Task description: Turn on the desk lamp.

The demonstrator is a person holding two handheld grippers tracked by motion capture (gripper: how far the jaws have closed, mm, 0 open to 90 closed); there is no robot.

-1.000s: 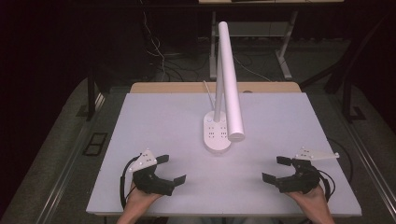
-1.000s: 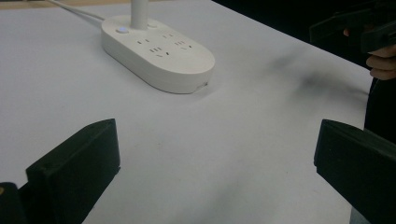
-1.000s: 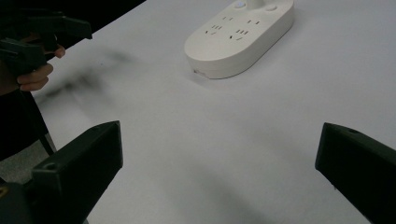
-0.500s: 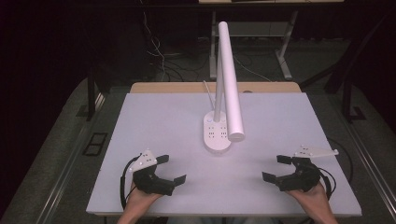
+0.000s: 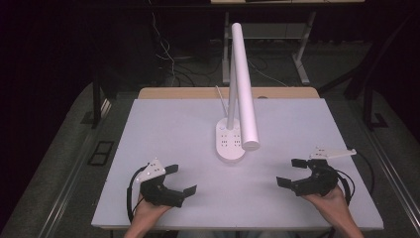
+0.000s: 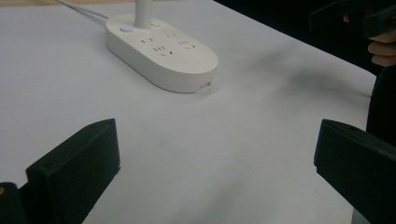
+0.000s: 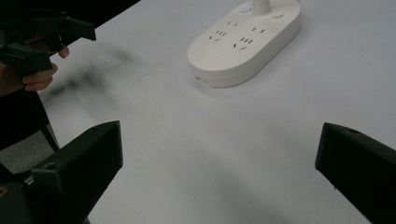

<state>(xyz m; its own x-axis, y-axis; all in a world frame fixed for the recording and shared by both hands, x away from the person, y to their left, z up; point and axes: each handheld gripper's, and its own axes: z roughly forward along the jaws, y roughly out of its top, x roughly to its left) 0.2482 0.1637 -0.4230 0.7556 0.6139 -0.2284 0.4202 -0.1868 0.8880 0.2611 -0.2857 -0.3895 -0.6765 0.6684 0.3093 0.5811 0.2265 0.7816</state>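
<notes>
Lamp [image 5: 236, 124] stood at mid-worktop, a touch toward the far edge, its oval base [image 5: 230, 143] dotted with sockets and its long white tube head [image 5: 243, 84] reaching out over the base toward the near edge. A thin white cord [image 5: 219, 94] ran off the far edge behind it. Left claw [image 5: 179, 179] sat low by the near-left corner, jaws spread wide with nothing between them; the left gripper view looked straight at the base [image 6: 161, 50] across bare worktop [image 6: 233, 140]. Right claw [image 5: 292, 172] rested by the near-right corner, equally wide open and empty, its own view showing the base [image 7: 245, 39] ahead and the other hand [image 7: 35, 70] off to one side.

Against the half-second and one-second frames, almost nothing had shifted: both claws kept their spots, both well apart from the lamp, and the lamp itself had not budged. That read as a start pose, approach not yet begun. Either claw seemed free to go in first.
</notes>
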